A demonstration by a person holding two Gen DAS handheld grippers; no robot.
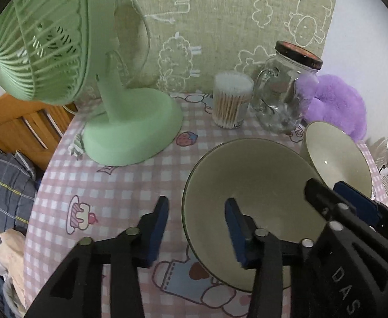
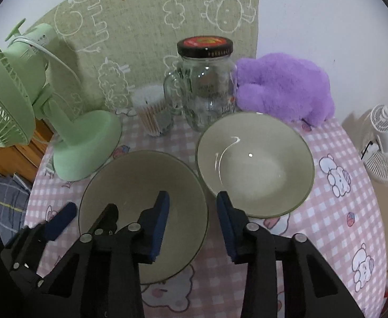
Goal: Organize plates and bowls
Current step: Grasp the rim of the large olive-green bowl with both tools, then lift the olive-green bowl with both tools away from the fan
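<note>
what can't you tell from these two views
- Left view: bowl partly hidden by the right gripper.
- Both views: plate's near rim covered by fingers; contact unclear.
- Jar contents unclear through glass.
- Right view: green fan cut off by the edge.

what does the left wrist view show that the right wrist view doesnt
Only the left wrist view shows the cake print on the tablecloth and the wooden slatted furniture at full width.

Only the right wrist view shows the jar lid's orange top, the bear prints and the second bowl's whole rim.

Both show the green fan, cotton swab tub, glass jar, purple plush, white fan, nearer bowl, and both hand-held grippers: left, right.
</note>
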